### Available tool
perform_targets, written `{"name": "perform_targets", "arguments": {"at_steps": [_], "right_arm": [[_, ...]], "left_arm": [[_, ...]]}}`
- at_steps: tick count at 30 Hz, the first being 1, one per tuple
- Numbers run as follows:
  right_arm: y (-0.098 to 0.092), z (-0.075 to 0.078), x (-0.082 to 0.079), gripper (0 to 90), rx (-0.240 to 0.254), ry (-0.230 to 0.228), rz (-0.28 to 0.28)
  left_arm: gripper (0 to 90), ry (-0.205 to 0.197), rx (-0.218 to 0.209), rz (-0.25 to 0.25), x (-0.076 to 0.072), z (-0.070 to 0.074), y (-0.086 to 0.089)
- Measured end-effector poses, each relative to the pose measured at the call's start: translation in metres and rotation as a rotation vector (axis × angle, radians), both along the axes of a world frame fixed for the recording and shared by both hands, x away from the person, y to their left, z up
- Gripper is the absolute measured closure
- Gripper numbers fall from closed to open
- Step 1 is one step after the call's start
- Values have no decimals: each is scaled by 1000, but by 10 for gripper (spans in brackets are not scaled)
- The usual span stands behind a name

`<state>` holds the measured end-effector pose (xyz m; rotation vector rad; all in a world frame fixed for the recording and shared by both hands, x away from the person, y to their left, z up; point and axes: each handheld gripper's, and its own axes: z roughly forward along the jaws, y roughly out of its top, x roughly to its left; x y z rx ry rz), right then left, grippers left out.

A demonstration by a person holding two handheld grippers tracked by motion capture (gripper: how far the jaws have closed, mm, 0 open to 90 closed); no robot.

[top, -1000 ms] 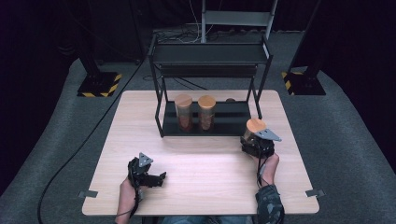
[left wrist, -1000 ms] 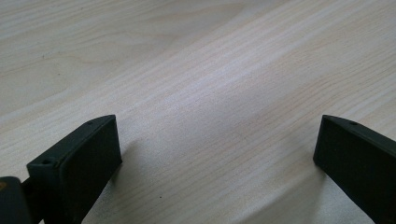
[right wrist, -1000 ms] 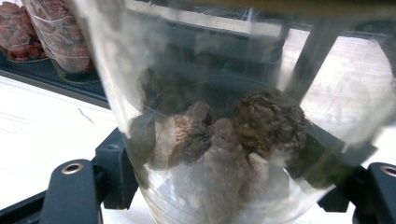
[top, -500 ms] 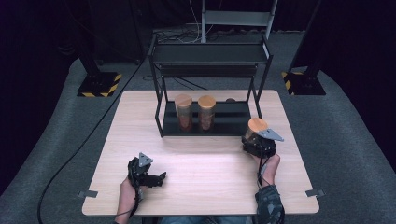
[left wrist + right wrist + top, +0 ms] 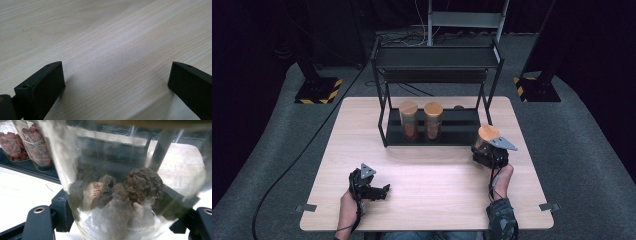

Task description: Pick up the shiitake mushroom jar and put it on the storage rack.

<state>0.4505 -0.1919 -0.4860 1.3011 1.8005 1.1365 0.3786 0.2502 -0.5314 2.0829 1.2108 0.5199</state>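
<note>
- No brand, label or lettering is readable on the jars, the rack or the table.
- The right gripper (image 5: 488, 152) sits at the table's (image 5: 437, 200) right side, just off the rack's (image 5: 437, 60) front right corner, its jaws clamped on a glass jar (image 5: 117, 182) with a wooden lid (image 5: 488, 133).
- Inside that jar: dark, wrinkled dried pieces (image 5: 120, 192), piled at the bottom.
- The right forearm runs straight up from the near edge, gripper pointing at the rack.
- The left gripper (image 5: 381, 190) rests low near the front left of the table, jaws spread wide over bare wood, nothing between them.
- Two more lidded jars (image 5: 421, 120) with reddish contents stand side by side on the rack's bottom shelf.
</note>
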Motion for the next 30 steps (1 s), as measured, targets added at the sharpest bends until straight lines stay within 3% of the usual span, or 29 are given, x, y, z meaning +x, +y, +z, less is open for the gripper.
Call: {"name": "perform_targets", "arguments": {"at_steps": [30], "right_arm": [[6, 5, 5, 247, -20, 6, 21]], "left_arm": [[2, -2, 1, 0, 0, 0, 0]]}}
